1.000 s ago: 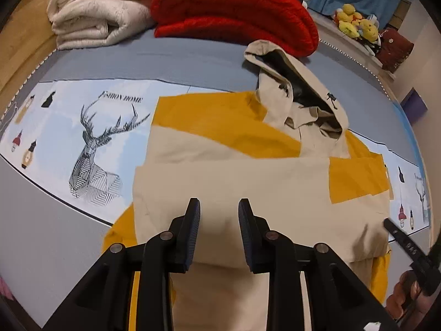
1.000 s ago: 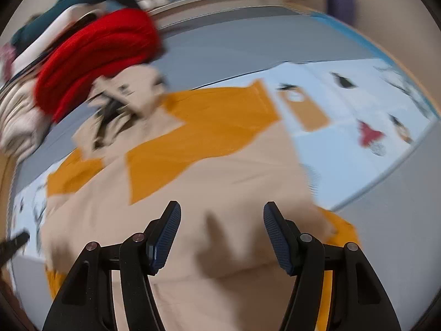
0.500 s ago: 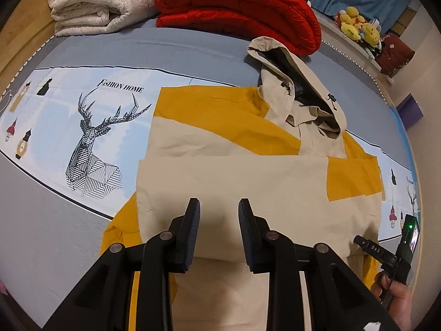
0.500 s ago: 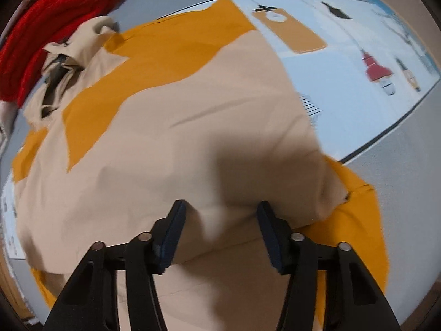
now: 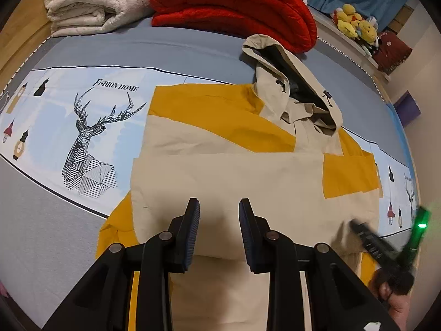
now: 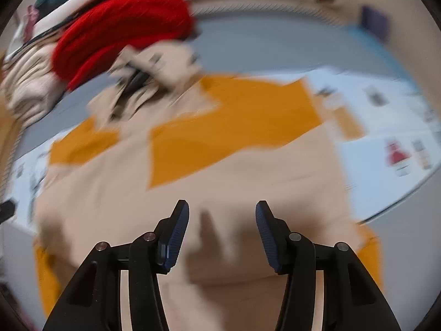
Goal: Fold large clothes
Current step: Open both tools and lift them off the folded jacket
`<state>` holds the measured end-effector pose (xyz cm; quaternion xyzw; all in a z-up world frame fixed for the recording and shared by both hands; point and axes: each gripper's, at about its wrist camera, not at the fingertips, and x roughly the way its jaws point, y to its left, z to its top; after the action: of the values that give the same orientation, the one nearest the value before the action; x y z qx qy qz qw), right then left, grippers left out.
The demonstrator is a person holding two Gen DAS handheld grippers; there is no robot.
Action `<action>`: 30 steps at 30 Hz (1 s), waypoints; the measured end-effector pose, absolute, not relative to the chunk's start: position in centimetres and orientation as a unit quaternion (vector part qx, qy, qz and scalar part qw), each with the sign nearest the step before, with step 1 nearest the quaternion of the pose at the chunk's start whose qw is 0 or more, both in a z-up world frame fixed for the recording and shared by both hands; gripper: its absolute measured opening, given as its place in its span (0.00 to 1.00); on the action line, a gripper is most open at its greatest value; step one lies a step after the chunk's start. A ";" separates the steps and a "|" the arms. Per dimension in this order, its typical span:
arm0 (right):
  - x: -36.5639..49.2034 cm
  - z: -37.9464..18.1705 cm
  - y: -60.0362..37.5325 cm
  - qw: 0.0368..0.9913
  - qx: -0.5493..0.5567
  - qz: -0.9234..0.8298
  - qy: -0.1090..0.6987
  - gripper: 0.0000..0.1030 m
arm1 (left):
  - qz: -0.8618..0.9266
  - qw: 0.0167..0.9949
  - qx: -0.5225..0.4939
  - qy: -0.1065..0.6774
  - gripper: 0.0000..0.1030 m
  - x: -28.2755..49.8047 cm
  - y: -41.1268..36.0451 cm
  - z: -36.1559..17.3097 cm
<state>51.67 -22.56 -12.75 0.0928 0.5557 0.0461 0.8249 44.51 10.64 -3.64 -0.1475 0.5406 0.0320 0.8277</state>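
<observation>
Currently the jacket [image 5: 228, 176] lies flat on the bed [image 5: 41, 237], hood [image 5: 292, 82] toward the far side, sleeves already folded in across the body so beige panels cover most of the yellow. Left gripper [image 5: 219, 216] hangs over the near hem, jaws narrowly apart, no cloth pinched between them. Right gripper [image 6: 222, 223] is over the same hem toward the other side, jaws wider apart, also empty; that view is blurred, so contact with the fabric can't be told. Both point steeply down at the lower edge, likely set up to grab the hem at two spots and fold it up toward the hood. Red blanket [image 5: 228, 5] and cream blanket [image 5: 93, 2] sit stacked beyond the hood, clear of the fold path.
</observation>
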 end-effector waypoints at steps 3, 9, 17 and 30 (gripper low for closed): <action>51.5 -16.9 -22.8 0.773 0.087 0.015 0.628 0.50 | 0.030 0.827 -0.150 0.541 0.25 44.6 10.5 -3.6; 51.4 -14.1 -22.9 0.799 0.095 0.008 0.593 0.50 | 0.028 0.830 -0.143 0.538 0.25 44.7 10.0 -3.6; 50.6 -7.2 -22.7 0.874 0.038 0.034 0.483 0.50 | 0.031 0.849 -0.106 0.517 0.25 44.9 8.2 -3.4; 50.1 -1.8 -25.6 0.895 0.049 0.017 0.444 0.50 | 0.020 0.872 -0.075 0.483 0.27 44.7 7.2 -3.8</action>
<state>50.09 -25.57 -1.76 0.0489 0.4438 0.0173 0.8946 44.70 7.20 -3.82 -0.0754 0.4825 0.0204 0.8724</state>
